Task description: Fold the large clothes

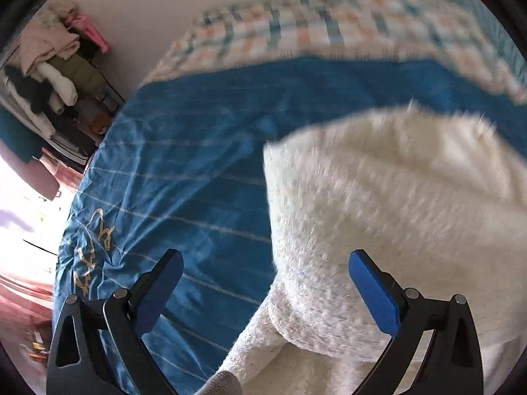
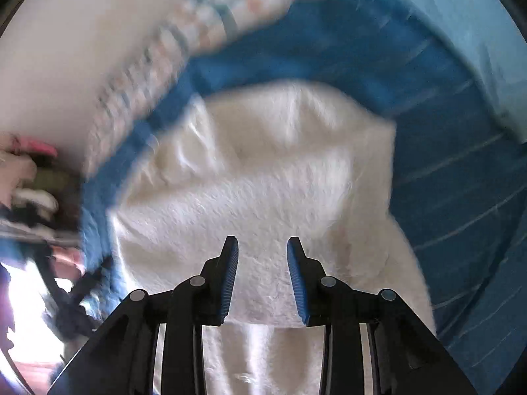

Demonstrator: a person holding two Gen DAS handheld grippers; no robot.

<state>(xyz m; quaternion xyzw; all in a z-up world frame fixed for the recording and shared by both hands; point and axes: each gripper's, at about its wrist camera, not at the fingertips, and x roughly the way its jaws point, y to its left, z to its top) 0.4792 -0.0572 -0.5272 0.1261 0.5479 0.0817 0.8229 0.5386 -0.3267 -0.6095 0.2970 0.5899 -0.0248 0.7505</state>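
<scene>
On the bed's blue cover (image 1: 197,171) lies the white fleece (image 1: 378,197), partly folded. The left gripper (image 1: 265,291) tilts steeply down, jaws wide, over its edge. The right gripper (image 2: 262,278) angles down above it, jaws narrow, gripping nothing.

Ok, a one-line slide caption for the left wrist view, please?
Left tongs open wide above the fluffy white garment's edge on the blue striped bedspread.

Daylight blows out the lower-left edge of both views — heavy motion blur, worst on the right wrist; fisheye bends the black rims.
</scene>
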